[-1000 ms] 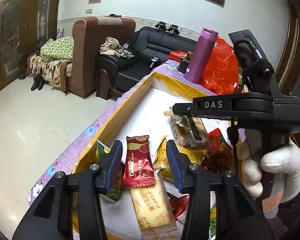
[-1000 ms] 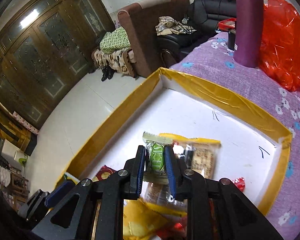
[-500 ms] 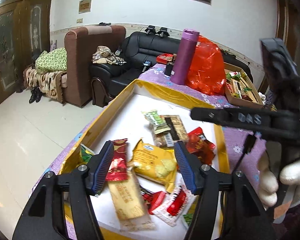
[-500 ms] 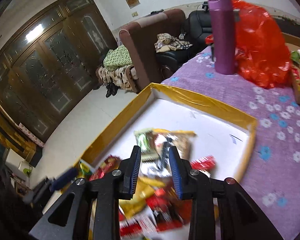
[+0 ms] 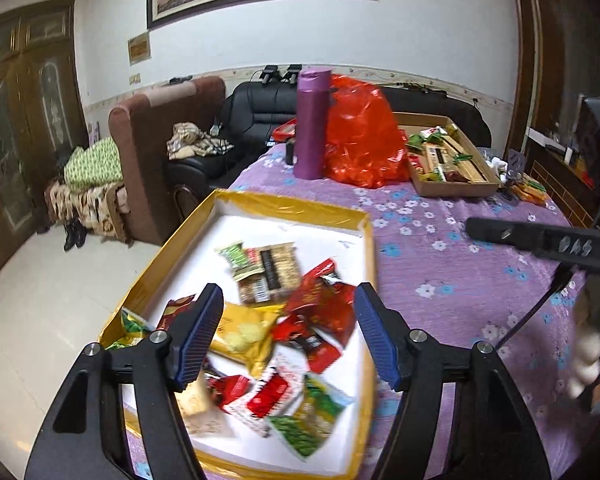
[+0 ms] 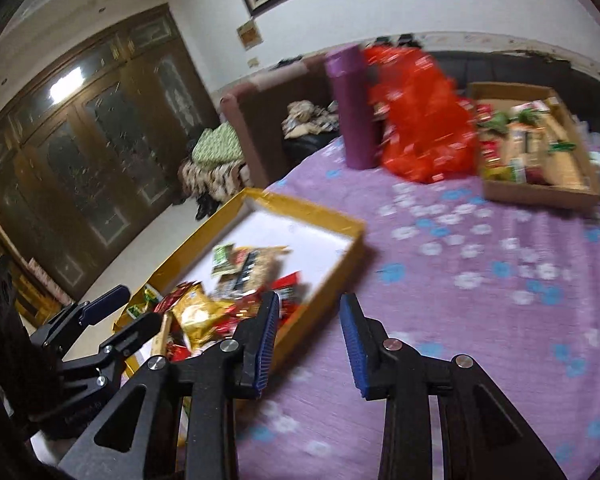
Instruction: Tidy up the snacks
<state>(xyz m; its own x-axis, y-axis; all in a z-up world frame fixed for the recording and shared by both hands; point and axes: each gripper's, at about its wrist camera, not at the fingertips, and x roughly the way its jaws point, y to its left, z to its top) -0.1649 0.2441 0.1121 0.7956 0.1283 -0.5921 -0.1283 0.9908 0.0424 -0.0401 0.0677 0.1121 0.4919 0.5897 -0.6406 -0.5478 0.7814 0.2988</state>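
A yellow-rimmed box [image 5: 260, 204] with a white floor holds several loose snack packets: a green packet [image 5: 236, 255], a cracker pack [image 5: 270, 276], red packets [image 5: 320, 304] and a yellow chip bag [image 5: 242, 330]. My left gripper [image 5: 288, 336] is open and empty above the near end of the box. My right gripper [image 6: 310, 344] is open and empty over the purple tablecloth, just right of the box [image 6: 300, 206]. The snacks show blurred in the right wrist view [image 6: 236, 280].
A cardboard tray [image 5: 452, 190] of snacks stands at the far right of the table. A purple bottle [image 5: 312, 124] and a red plastic bag [image 5: 364, 132] stand behind the box. Sofas and a tiled floor lie to the left.
My right gripper let go of the green packet, opened and pulled back to the right off the box. My left gripper rose and drew back, opening wider.
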